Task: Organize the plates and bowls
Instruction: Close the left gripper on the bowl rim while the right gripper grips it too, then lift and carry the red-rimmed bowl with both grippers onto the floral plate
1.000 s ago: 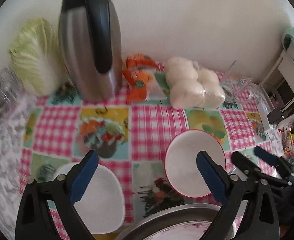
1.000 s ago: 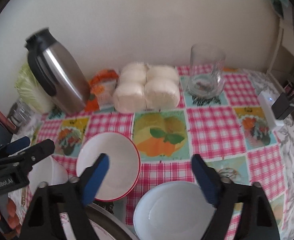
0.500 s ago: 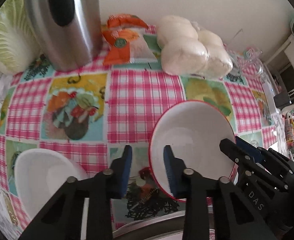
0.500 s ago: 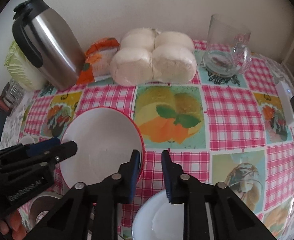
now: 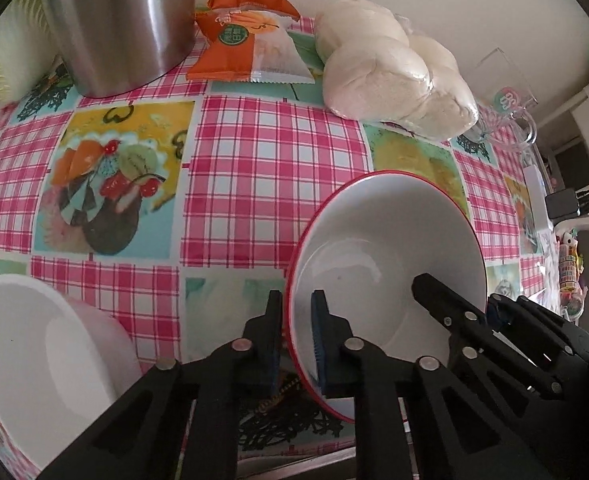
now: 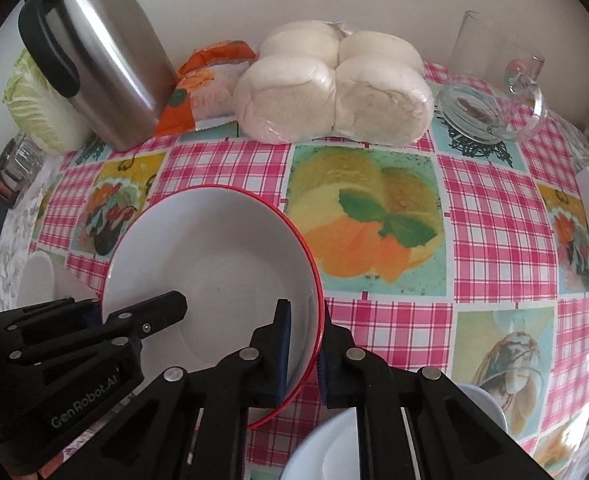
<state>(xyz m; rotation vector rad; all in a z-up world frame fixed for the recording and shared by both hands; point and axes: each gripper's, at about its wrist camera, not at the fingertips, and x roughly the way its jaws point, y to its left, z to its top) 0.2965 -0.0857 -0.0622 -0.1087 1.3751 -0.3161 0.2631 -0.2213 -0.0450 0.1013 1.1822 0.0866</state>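
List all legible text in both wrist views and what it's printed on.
"GenRobot.AI": white lettering on the body of the left claw, seen in the right wrist view.
Orange snack packet: round green badge and print, too blurred to read; in the right wrist view only large pale letters, possibly "BREA", partly hidden.
Glass mug: round red and green logo, unreadable.
Nothing else carries legible text.

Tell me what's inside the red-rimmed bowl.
The bowl holds no food; one finger of each claw reaches inside. The wall under those fingers is hidden.
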